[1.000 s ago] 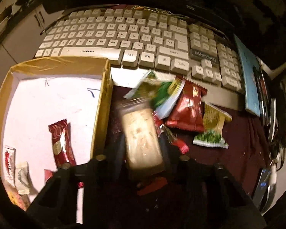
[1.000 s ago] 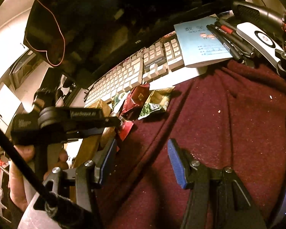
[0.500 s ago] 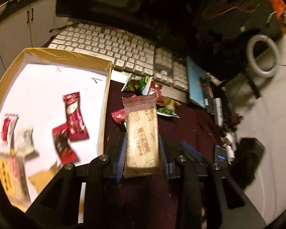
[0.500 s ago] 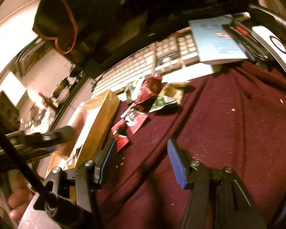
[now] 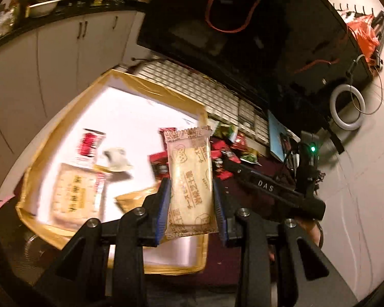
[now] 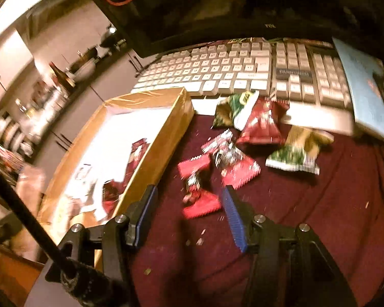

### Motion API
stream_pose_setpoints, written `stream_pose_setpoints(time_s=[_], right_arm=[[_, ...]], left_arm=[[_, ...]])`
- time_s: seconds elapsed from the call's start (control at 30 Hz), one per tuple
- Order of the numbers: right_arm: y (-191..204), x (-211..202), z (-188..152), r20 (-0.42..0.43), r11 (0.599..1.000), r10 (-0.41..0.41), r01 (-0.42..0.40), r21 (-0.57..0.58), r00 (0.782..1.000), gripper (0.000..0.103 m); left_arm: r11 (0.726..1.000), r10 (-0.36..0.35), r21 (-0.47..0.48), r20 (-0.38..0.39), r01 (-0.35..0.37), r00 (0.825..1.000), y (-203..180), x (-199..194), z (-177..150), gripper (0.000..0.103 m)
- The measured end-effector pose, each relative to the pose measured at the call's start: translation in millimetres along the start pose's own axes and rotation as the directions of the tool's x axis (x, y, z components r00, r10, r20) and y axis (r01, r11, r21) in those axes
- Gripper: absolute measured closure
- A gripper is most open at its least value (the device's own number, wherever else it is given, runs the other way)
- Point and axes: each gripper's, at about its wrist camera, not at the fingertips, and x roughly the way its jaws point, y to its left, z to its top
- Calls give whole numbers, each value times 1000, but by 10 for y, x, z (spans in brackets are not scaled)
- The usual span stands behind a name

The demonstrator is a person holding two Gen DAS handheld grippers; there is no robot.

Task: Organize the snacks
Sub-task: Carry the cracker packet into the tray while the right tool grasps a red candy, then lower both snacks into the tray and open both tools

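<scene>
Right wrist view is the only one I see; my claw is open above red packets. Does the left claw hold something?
Observer: Yes, the left claw is shut on a beige cracker packet, held upright.
Operator: Is it over the box?
Observer: It seems so: it hangs before the cardboard box, near its right wall.
Operator: What lies inside?
Observer: Several packets; one flat cracker packet is in the near left corner.
</scene>
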Motion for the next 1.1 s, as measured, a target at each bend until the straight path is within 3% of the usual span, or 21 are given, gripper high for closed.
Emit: stream_pose_setpoints(time_s=[0.13,0.2,0.33,0.37,0.5,0.7,0.9,1.0,1.1], right_arm=[[173,235,52,-44,996,-46,43,-74,998,52],[202,315,43,-61,994,-70,64,-90,996,60],[332,354,-5,-30,976,-155,149,-159,987,66],[333,347,-23,-22,972,-175,169,-163,984,73],[334,281,-112,-5,975,-171,169,-142,985,78],[46,-25,-268,41,995,-61,64,-77,997,79],[39,-544,-203,162,998,55,-47,-51,985,79],[205,-672,-81,152,987,141,-127,-96,978,79],[295,-538,57,95,977,187,-176,-119,978,79]], left_arm=[[999,9,-34,0,-9,1000,176,-28,26,69],[999,8,-47,3,-8,1000,229,-26,28,69],[998,16,-59,0,-16,1000,318,-31,16,69],[998,17,-63,-1,-18,1000,334,-25,14,69],[997,22,-74,-1,-22,1000,373,-20,6,69],[995,29,-95,-1,-29,1000,445,-26,34,69],[990,34,-135,10,-32,999,644,-48,144,69],[988,40,-150,-3,-40,999,748,2,242,69],[990,44,-134,-11,-45,999,790,71,364,69]])
